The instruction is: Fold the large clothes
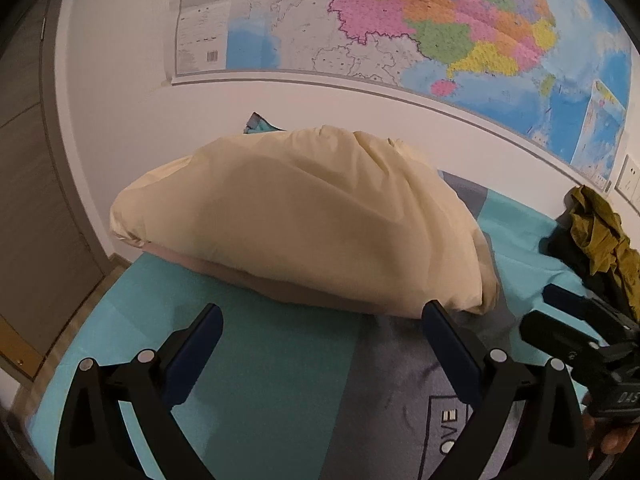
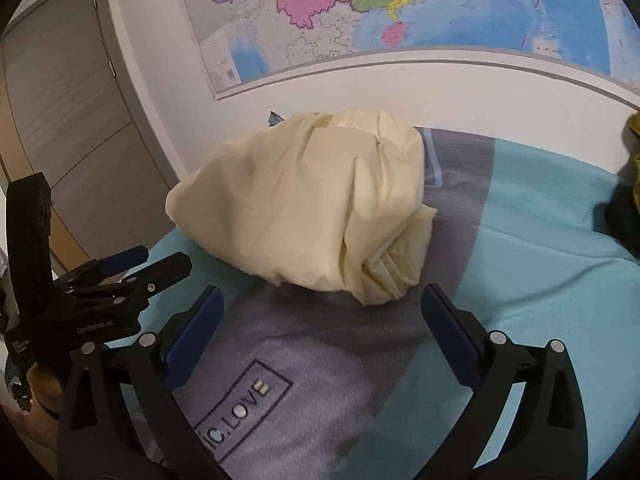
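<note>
A cream garment [image 1: 304, 216] lies folded into a puffy bundle on the teal and grey bedsheet [image 1: 280, 380], close to the wall. In the right wrist view the same cream garment [image 2: 312, 208] shows its gathered end toward me. My left gripper [image 1: 322, 322] is open just in front of the bundle, nothing between its blue pads. My right gripper [image 2: 322, 304] is also open and empty, a short way from the bundle's near end. The right gripper [image 1: 580, 320] shows at the right edge of the left wrist view, and the left gripper [image 2: 132, 268] at the left of the right wrist view.
An olive and black heap of clothes [image 1: 600, 240] lies at the bed's right, near the wall. A large map [image 1: 400, 20] hangs above the bed. A grey door [image 2: 60, 120] stands to the left. The bedsheet [image 2: 540, 240] ends at the left edge by the floor.
</note>
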The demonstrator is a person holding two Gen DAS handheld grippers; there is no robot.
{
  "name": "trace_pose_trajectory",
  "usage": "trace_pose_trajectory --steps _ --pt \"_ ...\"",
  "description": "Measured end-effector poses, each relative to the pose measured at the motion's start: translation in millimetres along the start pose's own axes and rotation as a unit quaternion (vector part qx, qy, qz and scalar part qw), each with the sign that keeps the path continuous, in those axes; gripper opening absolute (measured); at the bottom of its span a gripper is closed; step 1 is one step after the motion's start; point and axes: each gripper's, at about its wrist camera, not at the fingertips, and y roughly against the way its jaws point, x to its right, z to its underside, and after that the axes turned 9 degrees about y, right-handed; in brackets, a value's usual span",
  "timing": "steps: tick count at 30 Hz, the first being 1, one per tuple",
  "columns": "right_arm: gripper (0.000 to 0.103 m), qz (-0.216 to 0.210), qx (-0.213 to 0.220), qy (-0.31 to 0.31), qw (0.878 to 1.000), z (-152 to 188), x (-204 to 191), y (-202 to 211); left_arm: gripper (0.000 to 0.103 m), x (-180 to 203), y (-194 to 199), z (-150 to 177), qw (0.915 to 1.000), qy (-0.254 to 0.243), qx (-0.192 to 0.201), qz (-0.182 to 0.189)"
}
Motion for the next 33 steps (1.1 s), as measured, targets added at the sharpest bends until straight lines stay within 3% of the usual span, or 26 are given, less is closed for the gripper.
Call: trace_pose_trajectory --steps 33 --pt "0.097 -0.002 0.024 0.026 0.999 30.1 -9.6 54.6 0.096 28.7 43.2 31.3 0.9997 -0.007 0.018 -0.013"
